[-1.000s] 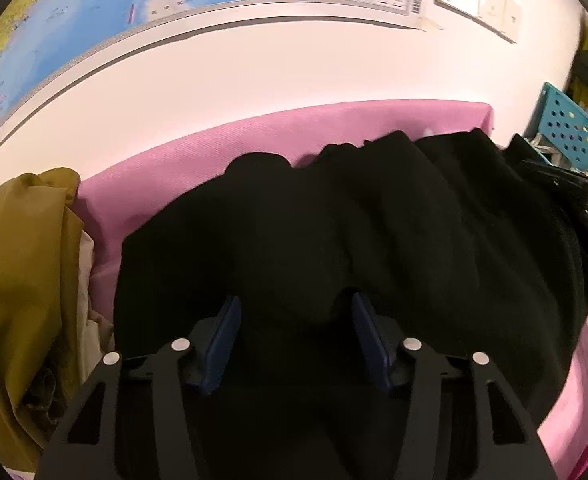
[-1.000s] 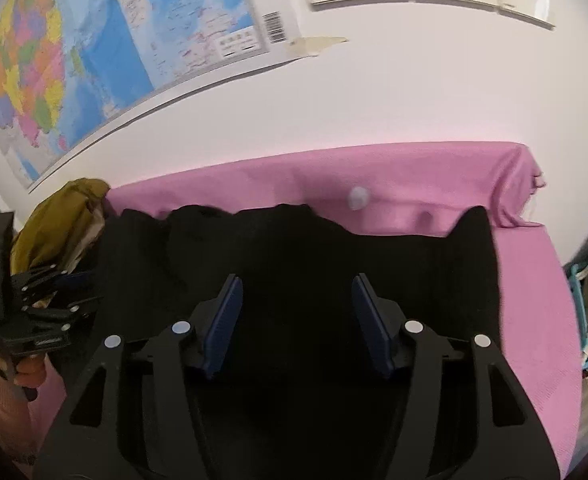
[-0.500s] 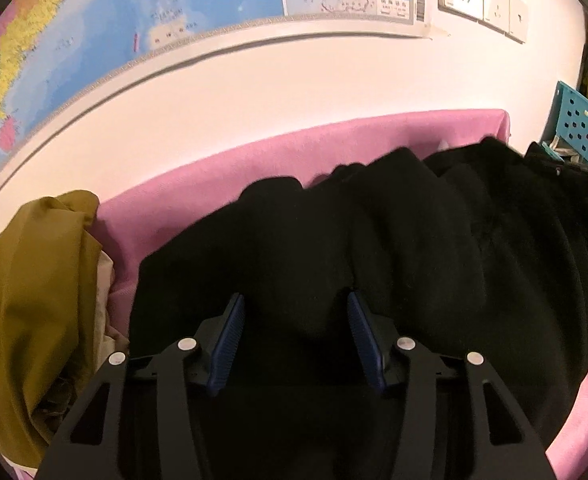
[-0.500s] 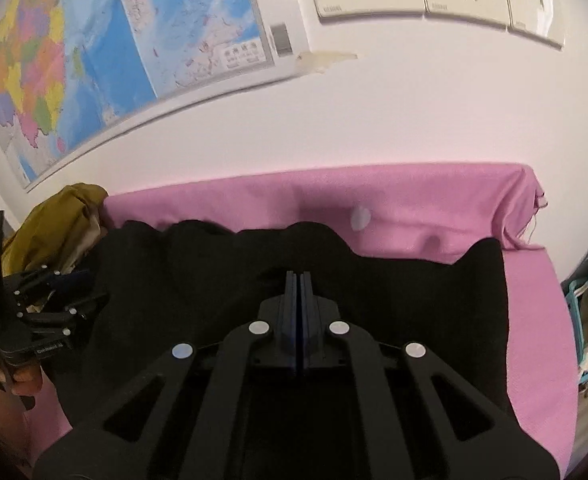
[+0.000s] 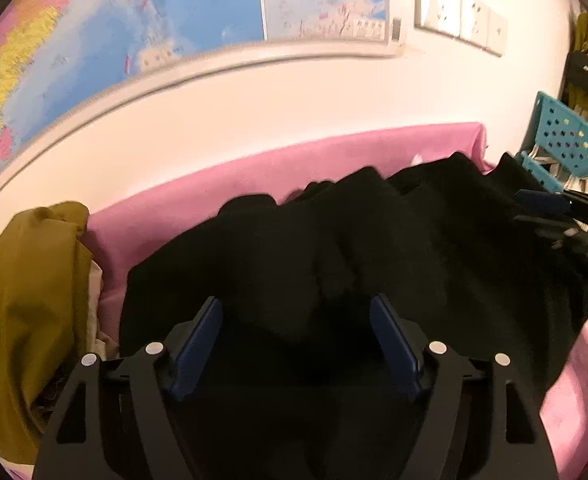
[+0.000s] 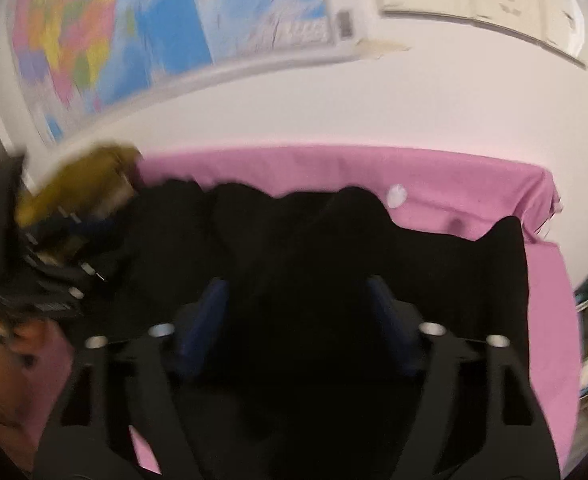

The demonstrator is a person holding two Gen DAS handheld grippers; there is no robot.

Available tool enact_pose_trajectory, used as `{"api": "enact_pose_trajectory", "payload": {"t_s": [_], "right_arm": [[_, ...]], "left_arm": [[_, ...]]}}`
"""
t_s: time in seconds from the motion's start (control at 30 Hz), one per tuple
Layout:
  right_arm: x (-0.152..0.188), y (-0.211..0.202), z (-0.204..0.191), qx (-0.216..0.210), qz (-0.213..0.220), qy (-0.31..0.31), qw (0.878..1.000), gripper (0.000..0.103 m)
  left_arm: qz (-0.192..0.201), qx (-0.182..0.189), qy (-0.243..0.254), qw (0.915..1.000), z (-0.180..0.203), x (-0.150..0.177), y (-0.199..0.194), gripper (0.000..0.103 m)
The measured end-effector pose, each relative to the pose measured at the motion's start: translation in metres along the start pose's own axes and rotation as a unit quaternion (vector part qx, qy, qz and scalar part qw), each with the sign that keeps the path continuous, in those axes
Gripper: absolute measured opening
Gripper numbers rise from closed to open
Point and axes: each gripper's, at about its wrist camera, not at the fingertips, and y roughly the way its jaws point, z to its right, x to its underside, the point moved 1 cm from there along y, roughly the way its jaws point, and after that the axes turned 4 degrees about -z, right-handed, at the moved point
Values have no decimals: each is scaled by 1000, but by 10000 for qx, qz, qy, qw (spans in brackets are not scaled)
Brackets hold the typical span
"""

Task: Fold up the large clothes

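Your left tool [image 5: 296, 320] has its blue pads spread and opening, with a raised fold of the black garment [image 5: 334, 248] bunched between them but not pinched. Your right tool [image 6: 296, 300] is also opening, pads apart over the dark cloth; blur hides whether they touch it. The black garment lies rumpled across the pink-covered bench [image 5: 253, 172], filling most of its top.

At the bench's left end sits a heap of mustard-yellow clothing [image 5: 25, 300], touching the garment's edge. On the right, off the bench, stands a teal perforated crate [image 5: 566, 136]. A small white spot [image 6: 396, 196] shows on the pink cover just behind the garment.

Above hangs a coloured wall map [image 5: 133, 28] with a barcode; its print is too blurred to read. Beside it is a row of cream wall sockets [image 5: 460, 16].
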Motion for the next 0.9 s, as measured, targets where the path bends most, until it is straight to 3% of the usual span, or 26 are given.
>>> {"api": "enact_pose_trajectory", "payload": {"t_s": [0.07,0.1,0.23,0.27,0.3,0.37,0.47,0.53,0.6,0.77,0.83,0.9], "right_arm": [[-1,20,1,24,-274,43,9996,22],[-4,24,4,-5,-277,77,9996,12],[-21,-5,9,36,638,215,9977,6],[-24,-9,10,26,792,225,9966,6],[-27,-8,12,13,854,280,9960,6],[-28,14,20,-34,442,479,9979,7],[-16,45,21,206,-169,428,9987,20],[-8,41,20,222,-141,348,9990,27],[-3,25,21,258,46,373,9990,47],[20,-26,34,151,507,450,9976,48],[37,-34,44,74,443,538,9975,47],[49,-26,51,286,235,637,9973,46]], "left_arm": [[-141,-81,-60,9998,0,-2,14,58],[-178,-139,-64,9997,0,-4,18,57],[-71,-363,-49,9993,-2,-17,22,35],[-8,-308,-124,9994,-5,-23,21,34],[1,-298,-213,9993,-8,-30,22,34],[-37,-480,-274,9985,-10,-38,31,34],[-139,-645,-281,9974,-12,-39,44,38],[-76,-695,-309,9971,-15,-36,47,46],[-8,-654,-366,9972,-18,-34,45,51],[265,-430,-334,9982,-20,-26,22,54],[337,-303,-270,9986,-20,-18,10,59],[342,-247,-151,9990,-17,-10,7,59]]}}
